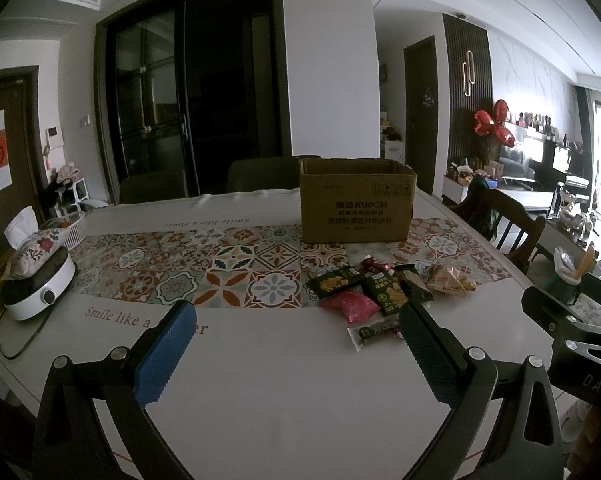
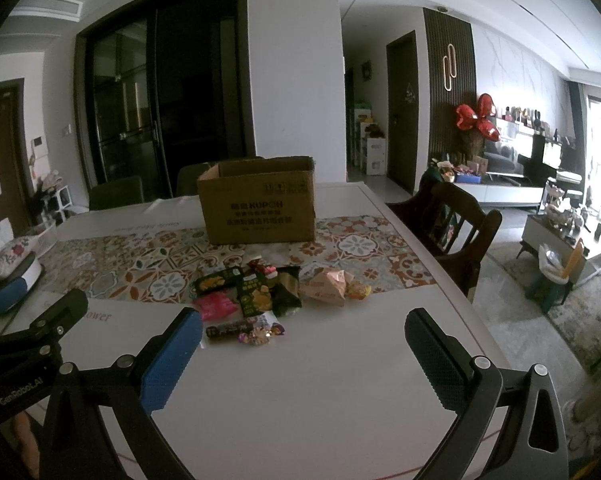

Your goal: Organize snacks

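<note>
- The left hand-held gripper (image 1: 296, 354) with blue textured pads hangs over the bare near part of the white table (image 1: 284, 400), jaws spread wide and gripping nothing.
- The right hand-held gripper (image 2: 302, 354) is likewise splayed wide and empty, low over the near table edge.
- The task's things, a loose heap of small foil and plastic snack packets (image 2: 268, 296), lie on the table's middle, just beyond both grippers and near the front of the box; from the left wrist view the heap (image 1: 380, 292) sits to the right.
- Nothing seems sorted yet, so the step in hand is likely the first pick.
- To do it well, I would start with an outlying packet, such as the dark wrapped bar (image 2: 236, 330) nearest the right gripper, pinching across its narrow width at the middle so the slippery wrapper does not slide out.
- Overlapping bags in the heap may drag neighbours along; lift straight up.
- The brown corrugated cardboard box (image 2: 258, 212) stands upright and open-topped on the patterned tile-print runner (image 2: 140, 264), farther off; its inside cannot be seen.
- A white wire basket (image 1: 74, 230) at the far left holds contents I cannot identify.
</note>
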Action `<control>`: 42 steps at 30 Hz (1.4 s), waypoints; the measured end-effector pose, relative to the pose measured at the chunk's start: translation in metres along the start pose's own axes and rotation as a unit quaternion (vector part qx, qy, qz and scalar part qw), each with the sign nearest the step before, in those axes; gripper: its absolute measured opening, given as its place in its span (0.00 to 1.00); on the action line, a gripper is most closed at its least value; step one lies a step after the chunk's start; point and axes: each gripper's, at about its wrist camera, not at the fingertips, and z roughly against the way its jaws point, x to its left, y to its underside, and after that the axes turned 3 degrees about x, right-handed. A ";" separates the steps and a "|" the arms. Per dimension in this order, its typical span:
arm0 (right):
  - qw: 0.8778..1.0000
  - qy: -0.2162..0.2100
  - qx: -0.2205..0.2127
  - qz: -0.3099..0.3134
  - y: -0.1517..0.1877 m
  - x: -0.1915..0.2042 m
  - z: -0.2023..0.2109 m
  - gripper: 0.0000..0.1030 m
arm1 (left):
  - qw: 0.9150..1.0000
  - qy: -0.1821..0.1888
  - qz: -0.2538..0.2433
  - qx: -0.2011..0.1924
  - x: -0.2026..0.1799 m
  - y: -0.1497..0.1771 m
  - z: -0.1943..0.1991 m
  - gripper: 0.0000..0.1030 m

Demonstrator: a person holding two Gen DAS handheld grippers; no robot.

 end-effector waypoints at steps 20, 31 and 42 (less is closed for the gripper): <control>1.000 0.000 0.000 0.000 0.001 0.000 -0.002 0.99 | 1.000 0.001 0.000 0.003 -0.001 -0.002 0.001 1.00; 1.000 -0.008 0.023 -0.005 -0.007 0.000 -0.013 0.99 | 0.999 0.005 -0.014 0.029 -0.006 -0.005 -0.025 1.00; 0.998 0.001 0.055 -0.028 -0.017 -0.016 -0.070 0.99 | 0.998 0.007 -0.013 0.053 -0.022 -0.022 -0.079 1.00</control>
